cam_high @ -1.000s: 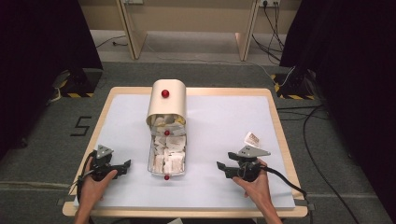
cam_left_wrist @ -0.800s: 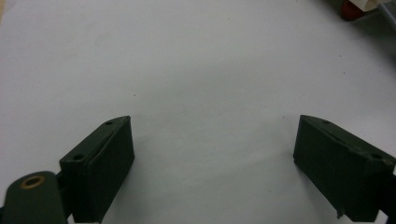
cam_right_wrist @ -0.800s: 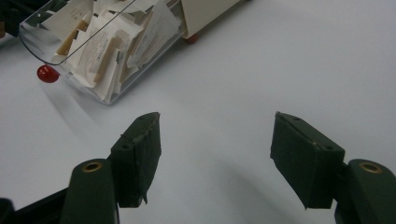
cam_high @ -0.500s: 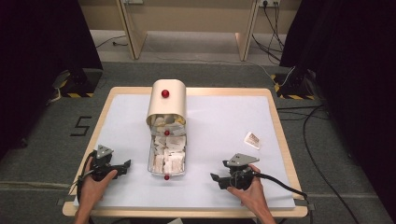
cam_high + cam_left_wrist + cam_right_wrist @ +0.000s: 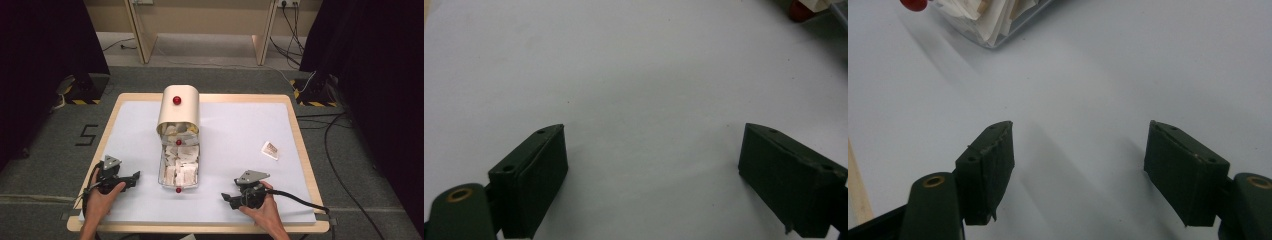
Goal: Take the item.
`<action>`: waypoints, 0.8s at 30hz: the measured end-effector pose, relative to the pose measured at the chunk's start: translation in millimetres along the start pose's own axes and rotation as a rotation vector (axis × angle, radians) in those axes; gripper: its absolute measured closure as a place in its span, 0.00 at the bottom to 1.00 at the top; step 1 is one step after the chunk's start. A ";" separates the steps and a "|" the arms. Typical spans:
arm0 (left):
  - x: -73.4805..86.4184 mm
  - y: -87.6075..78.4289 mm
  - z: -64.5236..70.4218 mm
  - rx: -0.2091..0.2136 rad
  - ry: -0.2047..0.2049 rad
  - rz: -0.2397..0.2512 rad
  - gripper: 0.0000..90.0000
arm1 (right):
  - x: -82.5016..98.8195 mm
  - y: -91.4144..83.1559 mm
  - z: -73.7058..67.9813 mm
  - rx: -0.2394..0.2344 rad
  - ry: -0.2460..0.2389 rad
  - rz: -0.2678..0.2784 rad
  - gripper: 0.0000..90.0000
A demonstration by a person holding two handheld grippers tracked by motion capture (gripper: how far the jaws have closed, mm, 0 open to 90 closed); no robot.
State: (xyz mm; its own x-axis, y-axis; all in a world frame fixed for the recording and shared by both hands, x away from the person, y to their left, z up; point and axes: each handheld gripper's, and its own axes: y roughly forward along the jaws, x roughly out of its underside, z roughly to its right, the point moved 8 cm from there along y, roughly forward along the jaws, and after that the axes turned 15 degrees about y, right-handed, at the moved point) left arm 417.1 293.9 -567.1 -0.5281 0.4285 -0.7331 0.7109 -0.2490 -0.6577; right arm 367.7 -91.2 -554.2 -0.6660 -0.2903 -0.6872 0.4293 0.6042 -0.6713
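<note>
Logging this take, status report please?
Left hand-held gripper open, empty. Right hand-held gripper open, empty. Packet alone on the mat; box full of packets. Nothing blocking.

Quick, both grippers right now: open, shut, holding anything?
Left gripper: open, empty, over bare table.
Right gripper: open, empty, jaws just opened further.

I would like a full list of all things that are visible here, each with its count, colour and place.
table: one, pale top with wooden edge, centre.
container: one, cream, rounded, red knob on top, far middle of the table.
tray: one, clear, full of white packets, drawn out toward the person, red knob in front.
packet: one, white and brown, lying alone at the table's right.
left gripper: one, black, near left, jaws open and empty.
right gripper: one, black, near right, jaws open and empty.
</note>
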 end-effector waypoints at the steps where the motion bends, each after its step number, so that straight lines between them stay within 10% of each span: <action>1: 0.0 0.0 0.0 0.000 0.000 0.000 0.13 | 1.5 0.9 -1.5 -0.003 -0.004 -0.006 0.31; 24: 0.0 0.0 0.0 -0.002 0.000 0.000 0.13 | 8.8 6.9 -11.3 0.016 -0.118 -0.030 0.15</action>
State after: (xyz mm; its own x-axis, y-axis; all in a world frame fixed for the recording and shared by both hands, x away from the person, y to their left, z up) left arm 417.1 293.9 -567.1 -0.5281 0.4288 -0.7329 0.7117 -0.2472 -0.6575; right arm 357.9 -81.2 -561.7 -0.6031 -0.3939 -0.6936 0.4205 0.5819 -0.6961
